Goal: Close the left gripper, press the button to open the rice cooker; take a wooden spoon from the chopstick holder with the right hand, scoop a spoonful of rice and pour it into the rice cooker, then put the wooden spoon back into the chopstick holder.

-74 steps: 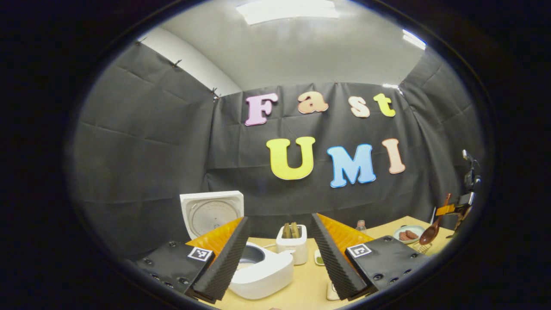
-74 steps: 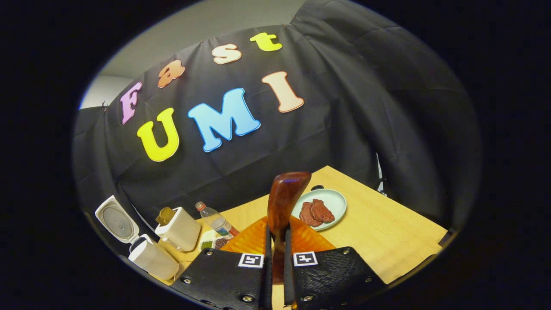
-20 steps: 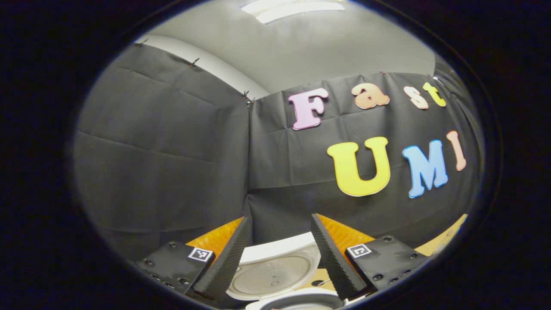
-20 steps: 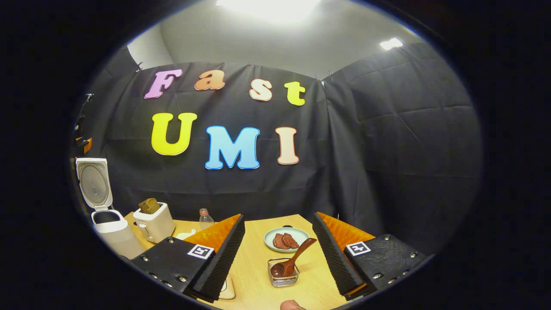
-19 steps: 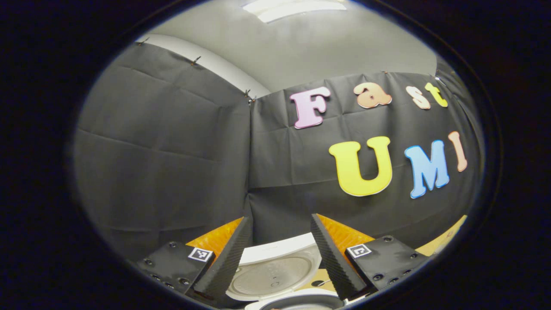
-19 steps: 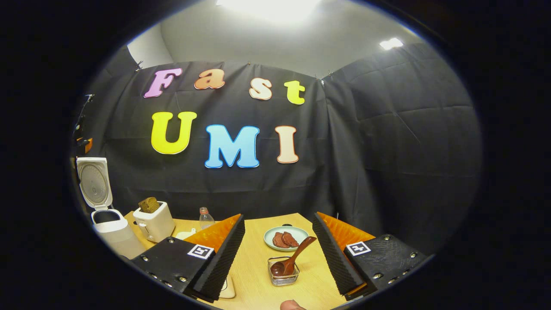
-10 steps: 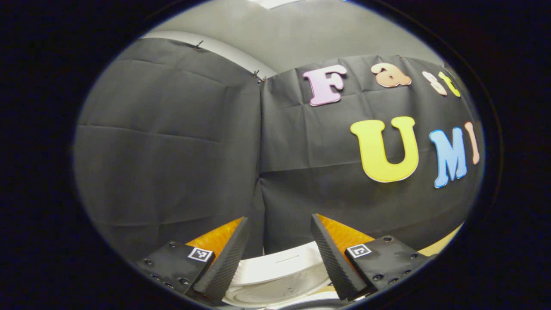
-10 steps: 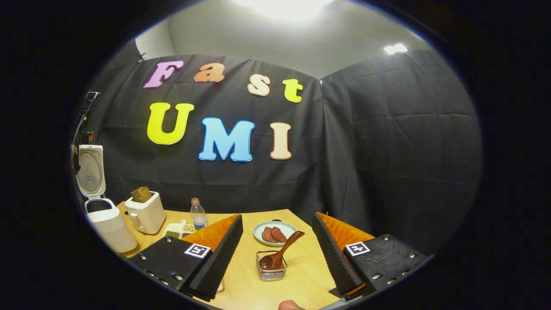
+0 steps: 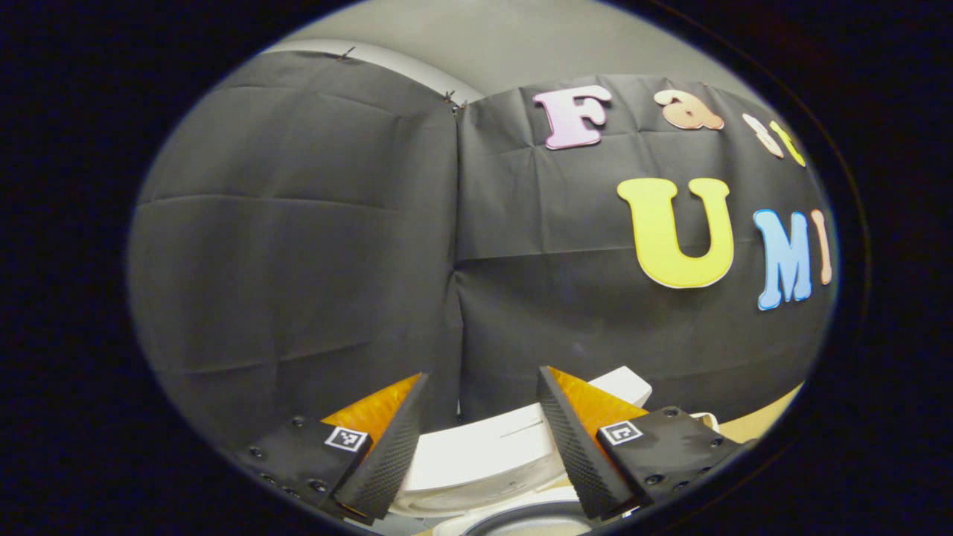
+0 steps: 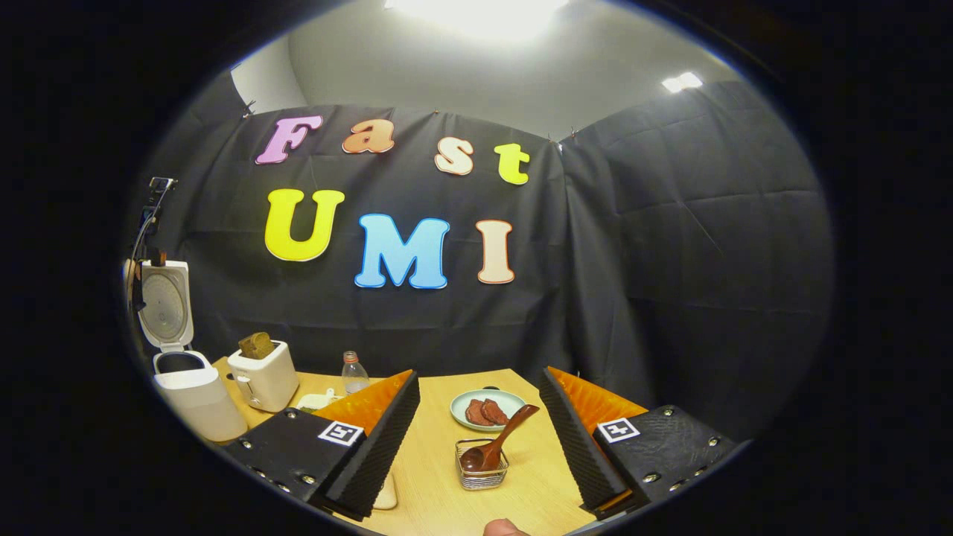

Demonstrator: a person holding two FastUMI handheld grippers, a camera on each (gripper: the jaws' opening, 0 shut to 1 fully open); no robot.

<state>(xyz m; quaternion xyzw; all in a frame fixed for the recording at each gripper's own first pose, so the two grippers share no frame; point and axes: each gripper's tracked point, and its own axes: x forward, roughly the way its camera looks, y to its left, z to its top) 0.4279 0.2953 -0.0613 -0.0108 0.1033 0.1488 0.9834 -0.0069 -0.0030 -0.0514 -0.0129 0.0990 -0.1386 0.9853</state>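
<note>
Hovering over rice cooker lid (image 9: 484,458), left hand-held gripper (image 9: 480,387)

Bystander items I see on the wooden surface (image 10: 439,476)

In the right gripper view I see a white toaster (image 10: 263,381) with a slice of bread (image 10: 257,345) standing up in its slot, at the left side of the surface. Just to its right I make out a clear bottle (image 10: 354,374) with a light cap, upright, and a small tray (image 10: 316,401) in front of it, its contents too small for me to tell. Farther right, near the back edge, a pale green plate (image 10: 461,414) carries two reddish-brown slices of meat (image 10: 485,412) lying side by side.
</note>
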